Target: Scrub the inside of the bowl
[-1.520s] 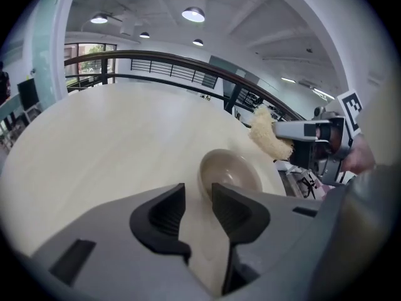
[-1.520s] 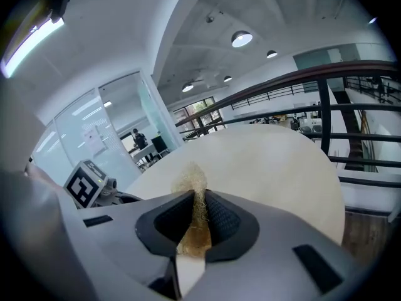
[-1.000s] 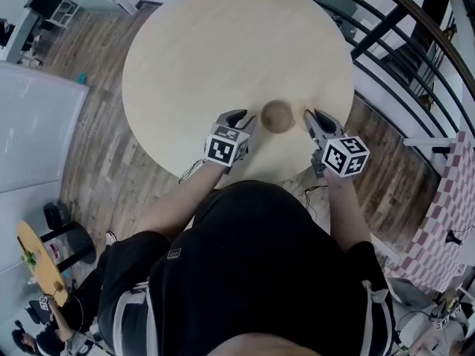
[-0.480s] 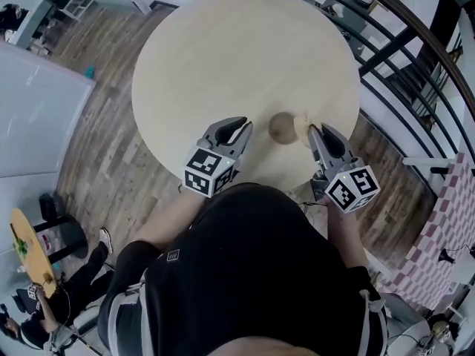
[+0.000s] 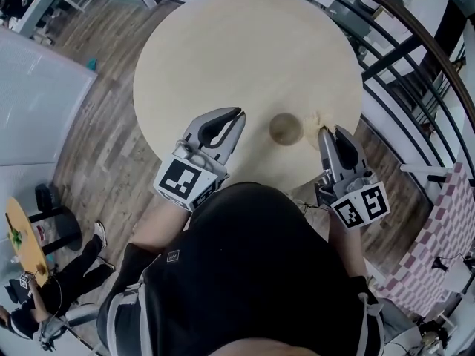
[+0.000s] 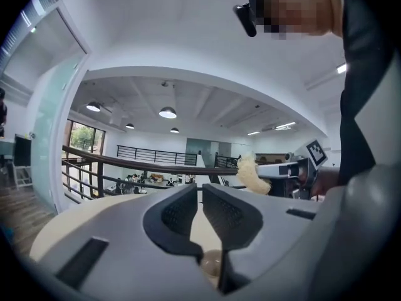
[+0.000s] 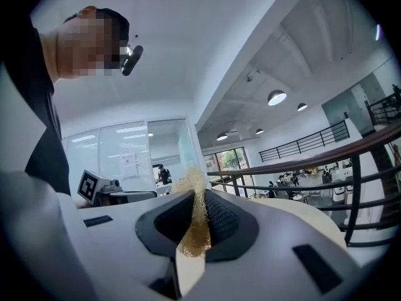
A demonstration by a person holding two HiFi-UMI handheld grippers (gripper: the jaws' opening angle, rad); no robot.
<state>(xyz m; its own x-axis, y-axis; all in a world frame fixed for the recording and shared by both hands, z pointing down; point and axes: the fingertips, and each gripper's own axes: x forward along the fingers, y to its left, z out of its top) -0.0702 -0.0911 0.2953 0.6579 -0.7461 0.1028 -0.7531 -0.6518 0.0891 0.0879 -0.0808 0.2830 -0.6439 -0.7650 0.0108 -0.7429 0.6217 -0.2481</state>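
At your chest, just past the black shirt [image 5: 252, 273], both grippers sit over the near edge of the round table [image 5: 245, 50], marker cubes toward you, tips pointing out roughly level. Your left gripper [image 5: 238, 115]: jaws have just been closing and now stand together bar a hairline slit, with nothing between them. Its own view shows the bowl [image 5: 285, 129] low down through the slot under the pads. Your right gripper [image 5: 323, 132]: jaws clamped on the scrubber [image 5: 312, 122], a tan fibrous wad pinched flat between the pads, frayed ends sticking out above and below. The bowl is small, brown and upright on the pale tabletop near the front edge. From the head view it lies between the two sets of tips, with neither gripper on it. The scrubber reads just right of the bowl's rim there, but the left gripper view shows it up in the air. Past the table runs a dark railing [image 5: 404, 39], with plank floor [image 5: 111, 154] to your left.
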